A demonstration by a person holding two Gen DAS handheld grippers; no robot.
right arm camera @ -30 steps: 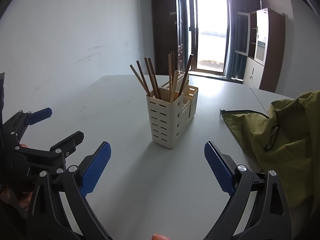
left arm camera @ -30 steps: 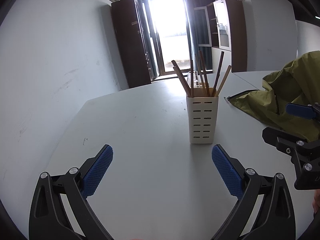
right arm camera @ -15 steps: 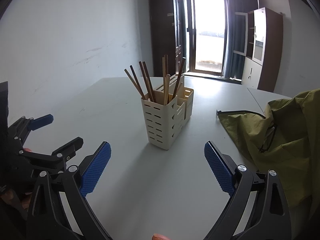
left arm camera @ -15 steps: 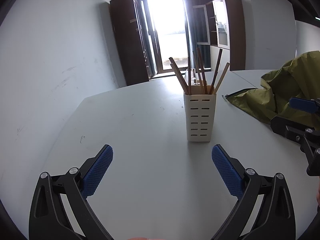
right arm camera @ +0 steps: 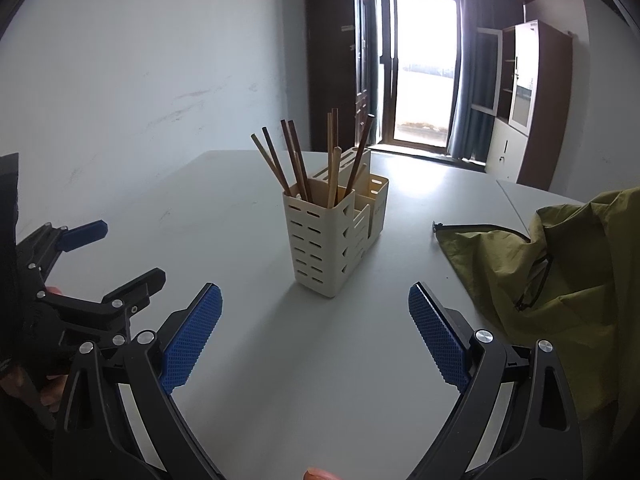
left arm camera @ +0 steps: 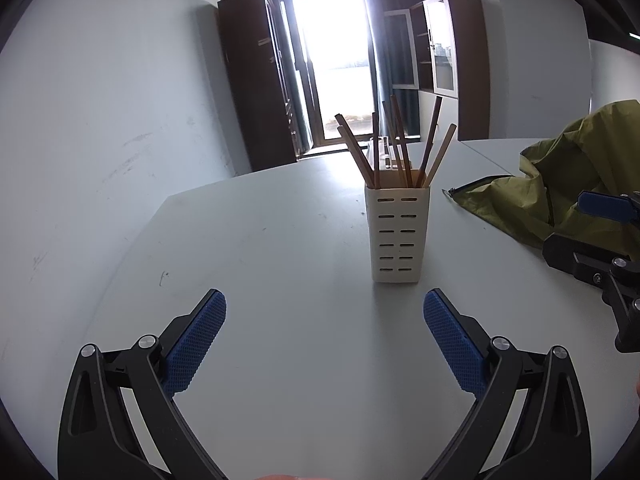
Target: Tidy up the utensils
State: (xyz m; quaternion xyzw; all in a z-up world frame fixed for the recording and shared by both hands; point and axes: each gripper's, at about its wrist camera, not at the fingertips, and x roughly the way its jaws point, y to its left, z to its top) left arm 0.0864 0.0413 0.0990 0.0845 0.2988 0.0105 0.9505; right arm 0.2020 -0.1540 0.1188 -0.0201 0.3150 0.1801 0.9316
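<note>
A cream slotted utensil holder (left arm camera: 398,234) (right arm camera: 334,240) stands upright on the white table (left arm camera: 280,248), with several brown wooden chopsticks (left arm camera: 394,148) (right arm camera: 308,160) leaning out of its front compartment. My left gripper (left arm camera: 324,340) is open, its blue pads just short of the holder, nothing between them. My right gripper (right arm camera: 316,336) is open too, empty, a little back from the holder. In the left wrist view the right gripper (left arm camera: 600,236) shows at the right edge. The left gripper (right arm camera: 100,264) appears at the left in the right wrist view.
An olive green bag (left arm camera: 560,184) (right arm camera: 540,280) with a zipper lies crumpled on the table's right side. A white wall (left arm camera: 100,140) runs along the left. Dark cabinets (right arm camera: 340,64) and a bright glass door (right arm camera: 424,72) stand beyond the table's far edge.
Both grippers have drawn back slightly from the holder, which looks smaller and sits further off. Both stay open and empty.
</note>
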